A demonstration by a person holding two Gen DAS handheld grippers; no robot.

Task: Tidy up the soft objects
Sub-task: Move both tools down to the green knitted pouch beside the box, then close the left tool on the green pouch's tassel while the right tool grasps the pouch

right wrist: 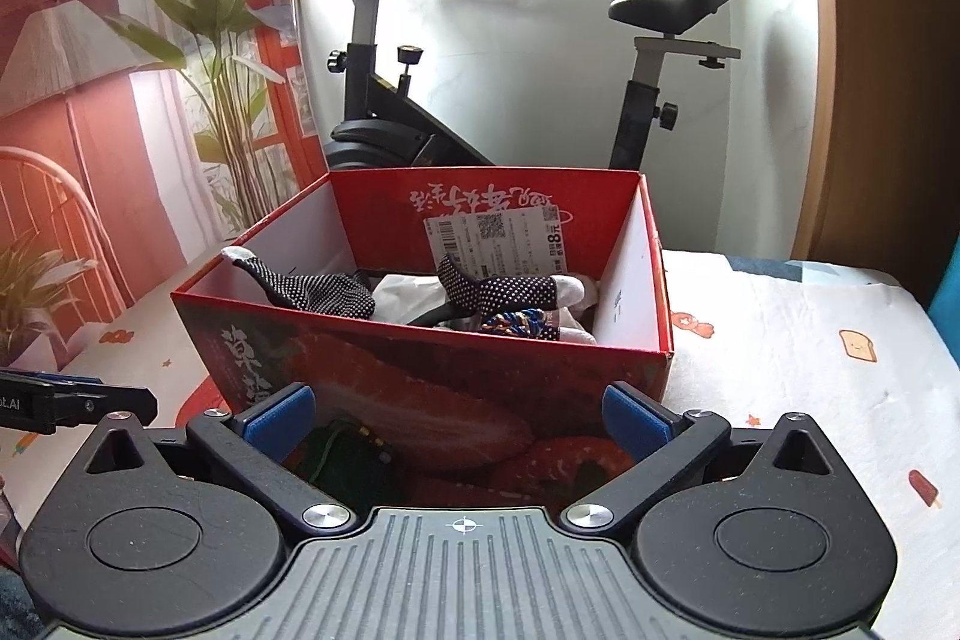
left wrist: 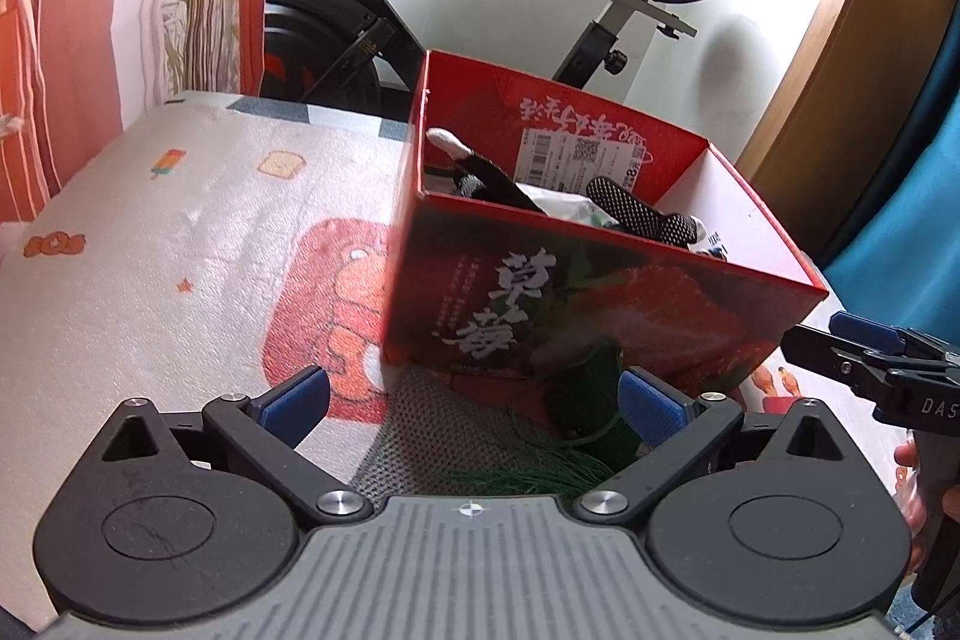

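Observation:
A red strawberry-print cardboard box (left wrist: pixel 606 316) stands on the patterned bed cover; it also shows in the right wrist view (right wrist: pixel 420 388). Inside lie black dotted gloves (right wrist: pixel 504 292), white cloth and a blue-gold braided cord (right wrist: pixel 519 323). A dark green tasselled object (left wrist: pixel 591 403) and a grey mesh cloth (left wrist: pixel 444 436) lie on the bed against the box's near side. My left gripper (left wrist: pixel 474 403) is open just above them, empty. My right gripper (right wrist: pixel 459 418) is open and empty before the box front, with the green object (right wrist: pixel 348 460) near its left finger.
A black exercise bike (right wrist: pixel 396 100) stands behind the bed by the white wall. An orange curtain (left wrist: pixel 54 40) and a plant (right wrist: pixel 204 10) are at the left. A wooden door (right wrist: pixel 888 100) is at the right. The right gripper appears at the left view's right edge (left wrist: pixel 870 364).

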